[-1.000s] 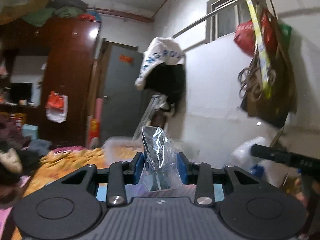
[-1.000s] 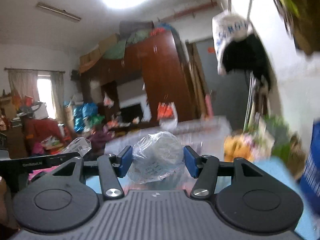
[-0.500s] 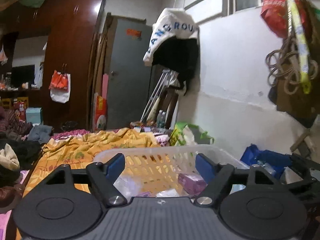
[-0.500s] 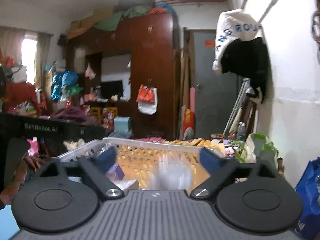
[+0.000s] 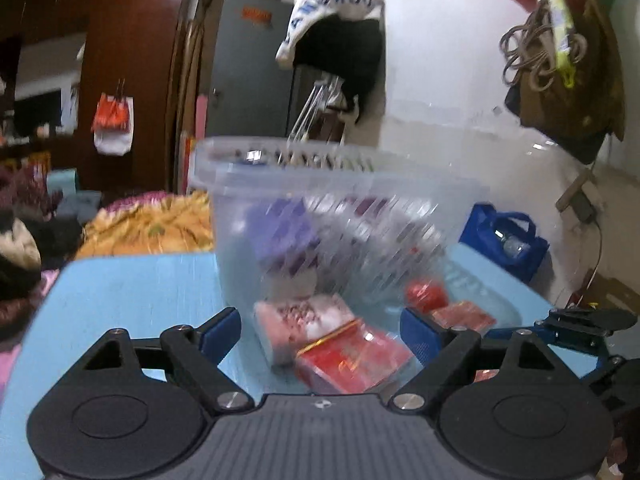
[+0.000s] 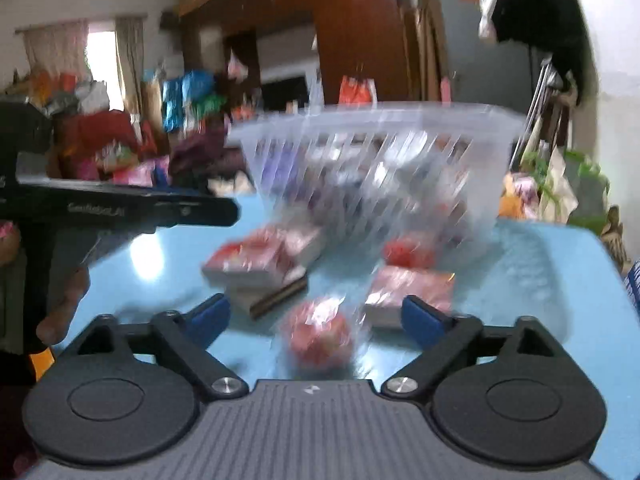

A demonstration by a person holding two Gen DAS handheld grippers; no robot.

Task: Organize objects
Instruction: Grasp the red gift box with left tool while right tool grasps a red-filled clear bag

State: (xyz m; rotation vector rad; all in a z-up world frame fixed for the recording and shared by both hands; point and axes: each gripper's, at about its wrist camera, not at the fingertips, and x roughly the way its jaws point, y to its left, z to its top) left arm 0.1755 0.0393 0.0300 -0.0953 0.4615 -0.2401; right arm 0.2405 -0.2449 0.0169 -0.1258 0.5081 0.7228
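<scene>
A translucent slotted basket (image 5: 340, 184) stands on the light blue table (image 5: 132, 292), with purple and other packets showing through its wall. In front of it lie a pink-white packet (image 5: 308, 316), a red box (image 5: 352, 356) and a red round item (image 5: 426, 294). My left gripper (image 5: 320, 330) hangs low over the packet and box, its jaws opening and touching nothing. In the right wrist view the basket (image 6: 380, 128) is blurred. A red wrapped ball (image 6: 320, 332) lies between the fingers of my right gripper (image 6: 316, 316). Its jaws are closing, pads clear of the ball.
A red-white box (image 6: 256, 260) on a dark slab and a red packet (image 6: 408, 288) lie on the table (image 6: 540, 280). A hand (image 6: 64, 304) holds the left gripper's body at the left. A blue bag (image 5: 504, 240), bedding and clutter surround the table.
A second ago each gripper was shut on a clear-wrapped item held high. Both let go over the basket, then came down to the table in front of it.
</scene>
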